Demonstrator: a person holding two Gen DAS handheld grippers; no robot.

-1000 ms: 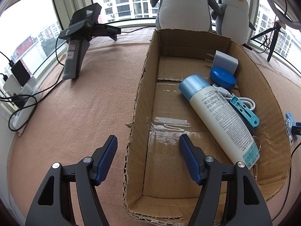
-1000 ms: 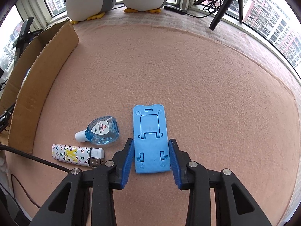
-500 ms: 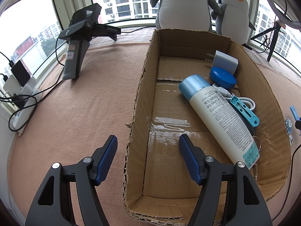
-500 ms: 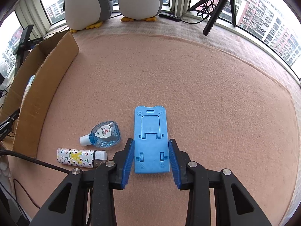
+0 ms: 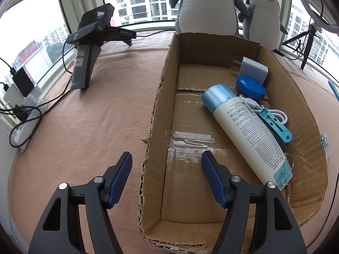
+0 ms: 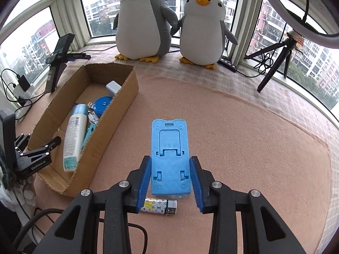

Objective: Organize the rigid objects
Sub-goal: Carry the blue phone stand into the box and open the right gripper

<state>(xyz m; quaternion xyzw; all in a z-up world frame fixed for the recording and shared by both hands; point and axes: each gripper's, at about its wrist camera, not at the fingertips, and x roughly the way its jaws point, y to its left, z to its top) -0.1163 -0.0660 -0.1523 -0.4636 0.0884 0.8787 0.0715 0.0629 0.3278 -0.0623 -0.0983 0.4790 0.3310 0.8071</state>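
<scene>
We hold the blue phone stand (image 6: pixel 169 156) clamped in our right gripper (image 6: pixel 170 180), its long axis pointing up-frame, the cardboard box (image 6: pixel 118 114) lying to its left, where our empty left gripper (image 5: pixel 167 177) straddles the box wall, jaws apart.

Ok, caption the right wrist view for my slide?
Right gripper lifts flat blue plastic phone stand above patterned lighter, beside open cardboard box.
</scene>
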